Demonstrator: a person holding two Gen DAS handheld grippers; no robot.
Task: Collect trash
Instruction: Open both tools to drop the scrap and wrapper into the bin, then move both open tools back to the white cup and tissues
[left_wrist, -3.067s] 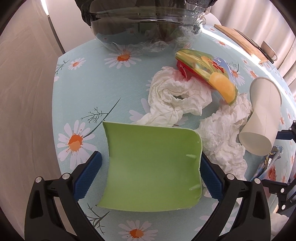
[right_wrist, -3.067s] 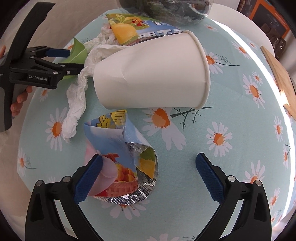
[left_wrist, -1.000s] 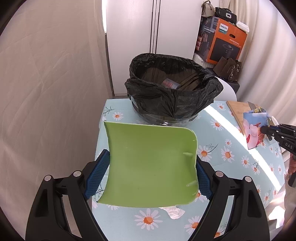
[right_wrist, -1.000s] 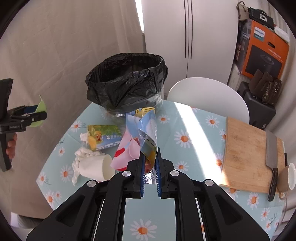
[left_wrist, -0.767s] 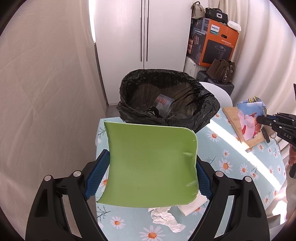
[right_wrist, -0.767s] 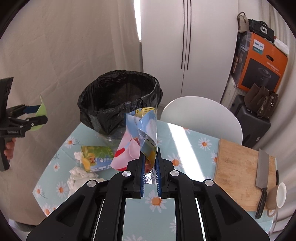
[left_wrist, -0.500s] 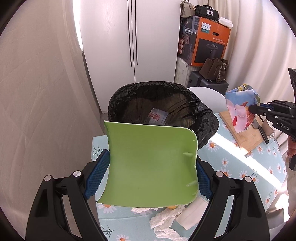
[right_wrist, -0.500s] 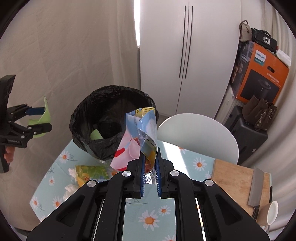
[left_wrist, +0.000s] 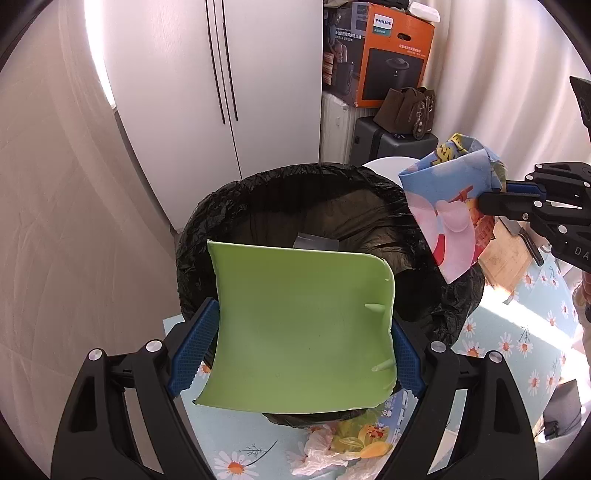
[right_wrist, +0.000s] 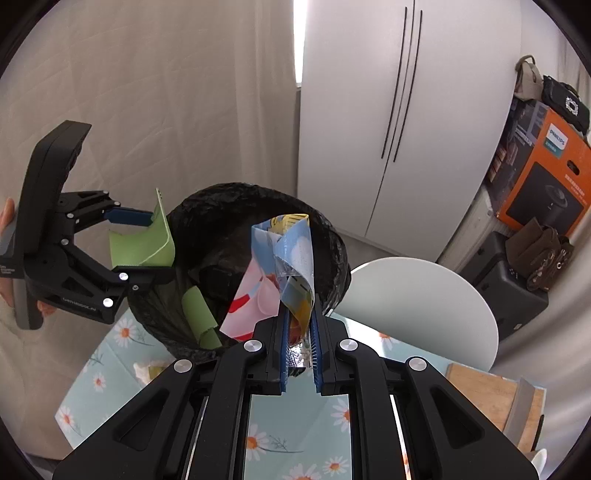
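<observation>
My left gripper (left_wrist: 295, 343) is shut on a curved green plastic piece (left_wrist: 303, 328) and holds it over the near rim of the bin lined with a black bag (left_wrist: 229, 206). My right gripper (right_wrist: 299, 328) is shut on a crumpled blue and pink snack wrapper (right_wrist: 284, 266), which hangs above the bin (right_wrist: 332, 240). In the left wrist view the wrapper (left_wrist: 447, 214) and the right gripper (left_wrist: 491, 203) come in from the right over the bin's rim. The right wrist view shows the left gripper (right_wrist: 147, 240) with the green piece (right_wrist: 144, 247) at the bin's left side. Another green piece (right_wrist: 199, 317) lies inside.
Below the bin, the daisy-print table (left_wrist: 517, 332) carries a yellow snack bag (left_wrist: 362, 439) and white tissue (left_wrist: 314, 450). A wooden cutting board (right_wrist: 484, 391) with a cleaver (right_wrist: 521, 410) lies at the right. A white chair (right_wrist: 413, 295), cabinet doors and an orange box (right_wrist: 550, 166) stand behind.
Both grippers have moved in toward the bin with their loads. The bin has grown larger in both views, and the wrapper and green piece now hang over its rim.
</observation>
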